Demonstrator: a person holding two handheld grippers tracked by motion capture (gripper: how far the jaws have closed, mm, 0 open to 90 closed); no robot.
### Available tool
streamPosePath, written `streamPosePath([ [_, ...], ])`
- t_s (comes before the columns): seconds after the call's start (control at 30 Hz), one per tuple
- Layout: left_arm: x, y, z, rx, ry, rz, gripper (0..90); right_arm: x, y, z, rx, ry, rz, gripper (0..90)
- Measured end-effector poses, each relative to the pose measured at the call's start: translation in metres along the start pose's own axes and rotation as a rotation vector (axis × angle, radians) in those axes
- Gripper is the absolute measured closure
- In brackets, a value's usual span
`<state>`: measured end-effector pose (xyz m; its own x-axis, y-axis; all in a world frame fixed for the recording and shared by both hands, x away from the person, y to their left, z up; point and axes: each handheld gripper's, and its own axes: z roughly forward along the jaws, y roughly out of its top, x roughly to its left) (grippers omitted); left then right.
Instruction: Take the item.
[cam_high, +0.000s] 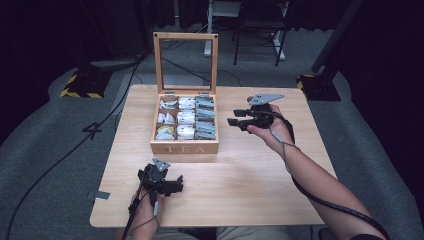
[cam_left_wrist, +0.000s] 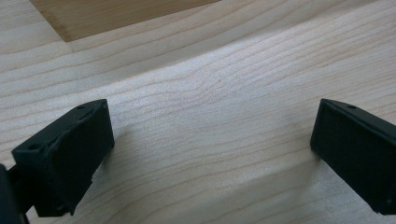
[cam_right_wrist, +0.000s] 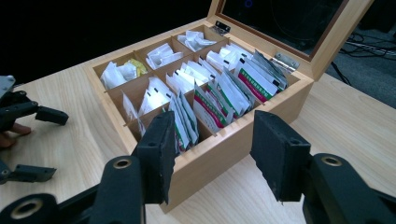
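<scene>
A wooden tea box (cam_high: 184, 148) marked TEA stands at the table's back middle, its glass-paned lid (cam_high: 185, 36) upright. Its compartments hold several sachets (cam_high: 186, 118). My right gripper (cam_high: 233, 117) hovers just right of the box with its jaws pointed at it, open and holding nothing. In the right gripper view the gripper (cam_right_wrist: 215, 119) frames the box's near wall (cam_right_wrist: 224, 149) and the green-and-white sachets (cam_right_wrist: 219, 93). My left gripper (cam_high: 177, 185) rests near the table's front edge, open and empty. In the left gripper view the gripper (cam_left_wrist: 212, 144) spans bare wood.
The light wooden table (cam_high: 240, 175) has free room in front of and right of the box. A strip of tape (cam_high: 101, 195) sits at its front left corner. Cables, a yellow-black striped base (cam_high: 80, 87) and chair legs (cam_high: 255, 45) lie beyond on the grey carpet.
</scene>
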<state>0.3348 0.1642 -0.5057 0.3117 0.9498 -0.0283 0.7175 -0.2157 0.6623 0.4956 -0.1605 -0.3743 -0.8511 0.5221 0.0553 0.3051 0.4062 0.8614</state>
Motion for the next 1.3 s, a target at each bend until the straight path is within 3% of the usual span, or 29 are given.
streamPosePath([
  [0.13, 0.0, 0.0, 0.0, 0.001, 0.001, 0.001, 0.0, 0.0, 0.006, 0.011, 0.002, 0.01, 0.012, 49.9],
  [0.37, 0.0, 0.001, 0.001, 0.002, 0.003, 0.002, 0.0, 0.003, 0.016, 0.033, 0.052, 0.005, -0.01, 51.0],
  [0.7, -0.001, 0.001, 0.001, 0.002, 0.004, 0.0, 0.0, 0.008, 0.029, 0.056, 0.08, 0.011, -0.022, 52.5],
  [0.9, -0.002, 0.002, 0.002, 0.0, 0.002, -0.004, 0.0, 0.019, 0.036, 0.074, 0.105, 0.028, -0.054, 53.5],
  [1.3, -0.002, 0.003, 0.002, 0.004, 0.005, 0.0, 0.0, 0.029, 0.042, 0.1, 0.131, 0.062, -0.033, 56.2],
])
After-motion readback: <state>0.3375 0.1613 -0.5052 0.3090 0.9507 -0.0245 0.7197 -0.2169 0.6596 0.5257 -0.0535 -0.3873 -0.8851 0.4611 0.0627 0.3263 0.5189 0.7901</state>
